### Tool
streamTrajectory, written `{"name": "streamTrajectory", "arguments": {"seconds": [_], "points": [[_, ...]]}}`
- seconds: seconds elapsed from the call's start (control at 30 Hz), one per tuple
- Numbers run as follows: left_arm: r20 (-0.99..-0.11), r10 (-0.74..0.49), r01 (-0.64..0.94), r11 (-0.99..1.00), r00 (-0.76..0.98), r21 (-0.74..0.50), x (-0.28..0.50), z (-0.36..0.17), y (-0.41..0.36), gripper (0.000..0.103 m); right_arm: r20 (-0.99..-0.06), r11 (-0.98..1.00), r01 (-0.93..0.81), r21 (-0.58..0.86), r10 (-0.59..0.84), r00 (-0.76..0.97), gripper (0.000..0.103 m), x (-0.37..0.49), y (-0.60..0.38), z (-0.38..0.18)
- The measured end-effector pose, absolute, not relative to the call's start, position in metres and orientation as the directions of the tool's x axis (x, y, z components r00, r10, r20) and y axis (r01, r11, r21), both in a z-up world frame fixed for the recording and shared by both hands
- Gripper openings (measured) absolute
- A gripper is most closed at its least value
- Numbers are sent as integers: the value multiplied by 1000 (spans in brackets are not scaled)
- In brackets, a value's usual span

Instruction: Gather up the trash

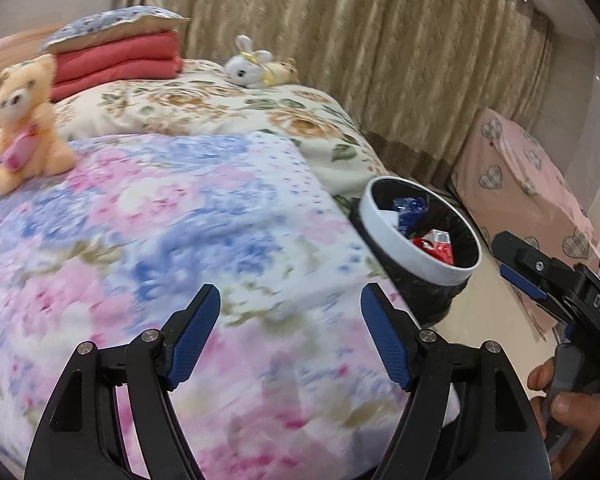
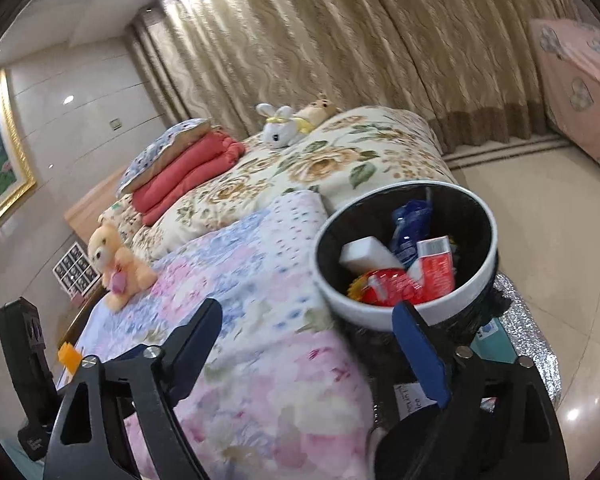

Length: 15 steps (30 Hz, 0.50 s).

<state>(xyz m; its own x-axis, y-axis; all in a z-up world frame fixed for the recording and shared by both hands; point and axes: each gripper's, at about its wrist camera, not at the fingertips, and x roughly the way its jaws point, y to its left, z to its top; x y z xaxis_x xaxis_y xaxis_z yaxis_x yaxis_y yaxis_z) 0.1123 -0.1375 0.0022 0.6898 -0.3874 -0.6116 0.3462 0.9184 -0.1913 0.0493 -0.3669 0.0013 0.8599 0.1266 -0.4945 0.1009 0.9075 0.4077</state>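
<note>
Both tongs, left (image 1: 290, 334) and right (image 2: 312, 344), stand wide and hold nothing. The bin (image 2: 480, 216), just ahead of the right tongs beside the bed (image 1: 172, 240), already holds wrappers (image 2: 396, 286). Next move, I judge: find remaining trash; none shows here.

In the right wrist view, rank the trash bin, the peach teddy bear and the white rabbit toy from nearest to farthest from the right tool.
1. Trash bin, right beside the right tool, off the bed's corner.
2. Peach teddy bear, left, on the pastel quilt.
3. White rabbit toy, far end of the bed, by the curtains.
</note>
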Motion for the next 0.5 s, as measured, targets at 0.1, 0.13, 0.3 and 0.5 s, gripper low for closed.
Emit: {"name": "streamTrajectory", "arguments": {"seconds": [0.1,0.13,0.3,0.5], "points": [[-582,-364,321,930,727,-181,98,6,-118,75,-481,921,78,383,127,867,97,43,-351,2],[-570,-358,313,932,739,-180,93,8,-112,75,-476,926,69,371,125,871,99,41,-346,3],[-486,-292,246,957,824,-157,66,17,-86,91,-422,956,18,292,112,899,102,29,-320,9],[-422,-215,187,977,881,-106,49,19,-74,96,-330,984,1,180,59,942,103,18,-298,7]]}}
